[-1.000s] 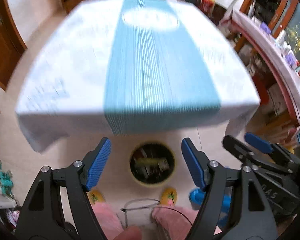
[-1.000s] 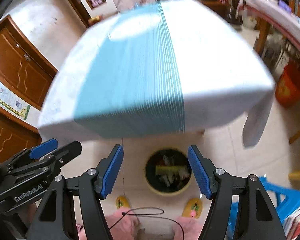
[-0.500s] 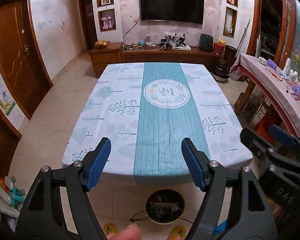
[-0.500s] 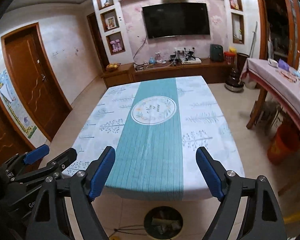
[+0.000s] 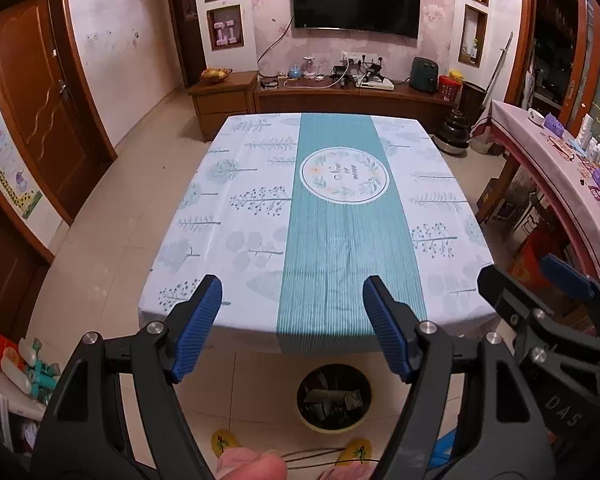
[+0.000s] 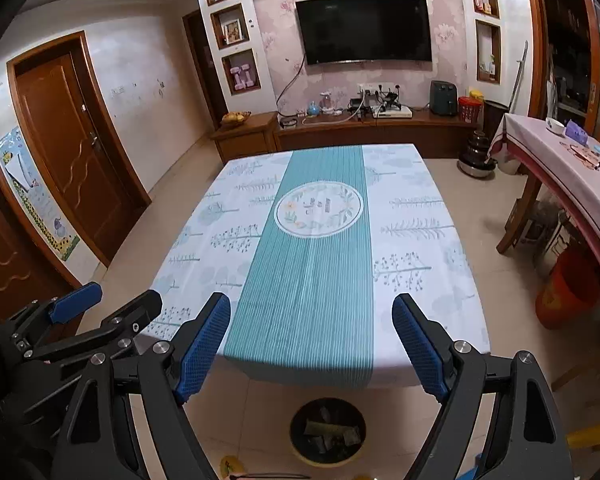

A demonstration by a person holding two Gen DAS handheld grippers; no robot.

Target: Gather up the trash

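Observation:
A round yellow-rimmed trash bin (image 5: 334, 398) stands on the floor at the near edge of the table, holding several crumpled wrappers; it also shows in the right wrist view (image 6: 327, 432). My left gripper (image 5: 292, 324) is open and empty above the table's near edge. My right gripper (image 6: 311, 344) is open and empty, held to the right of the left one. The table (image 5: 220, 216) carries a white and teal tablecloth, and no trash shows on it.
A wooden TV cabinet (image 5: 340, 98) stands behind the table. A side table with a pink cloth (image 6: 572, 172) and small items runs along the right. An orange bucket (image 6: 568, 292) stands under it. Wooden doors (image 5: 40, 92) line the left wall. Feet in yellow slippers (image 5: 356, 450) stand by the bin.
Both grippers tilted up from the bin toward the table and room. The right gripper's jaws opened a little wider. The view is no longer blurred.

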